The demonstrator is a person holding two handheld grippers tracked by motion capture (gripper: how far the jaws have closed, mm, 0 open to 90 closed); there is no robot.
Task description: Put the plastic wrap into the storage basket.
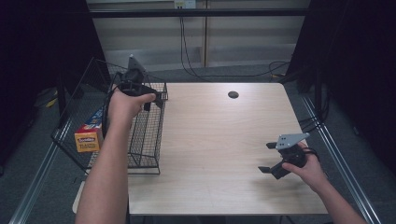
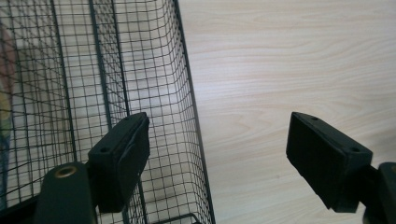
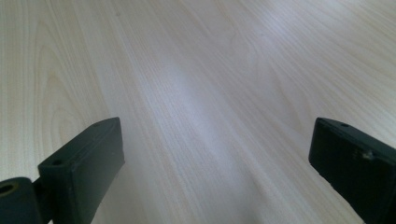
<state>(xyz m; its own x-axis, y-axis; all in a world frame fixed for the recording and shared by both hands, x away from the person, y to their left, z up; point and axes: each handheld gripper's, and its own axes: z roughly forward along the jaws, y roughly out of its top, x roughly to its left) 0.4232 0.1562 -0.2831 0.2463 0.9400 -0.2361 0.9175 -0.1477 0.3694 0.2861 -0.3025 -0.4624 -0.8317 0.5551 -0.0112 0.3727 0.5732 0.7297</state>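
Note:
A black wire basket [image 1: 145, 135] stands at the left edge of the light wood table [image 1: 219, 140]. My left gripper [image 1: 156, 99] hovers open above the basket's far right corner. In the left gripper view [image 2: 233, 158] one jaw hangs over the basket's mesh [image 2: 154, 70] and the other over bare tabletop, with the basket's right wall between them and nothing held. My right gripper [image 1: 267, 157] is low over the table near the front right, open. In the right gripper view [image 3: 215, 172] its jaws stand wide apart over bare wood.
A second wire rack [image 1: 70, 121] leans off the table's left side and holds a yellow box [image 1: 88, 138]. A dark round hole [image 1: 233, 94] marks the table's far middle. Cables [image 1: 275, 70] lie on the floor behind, and dark curtains flank both sides.

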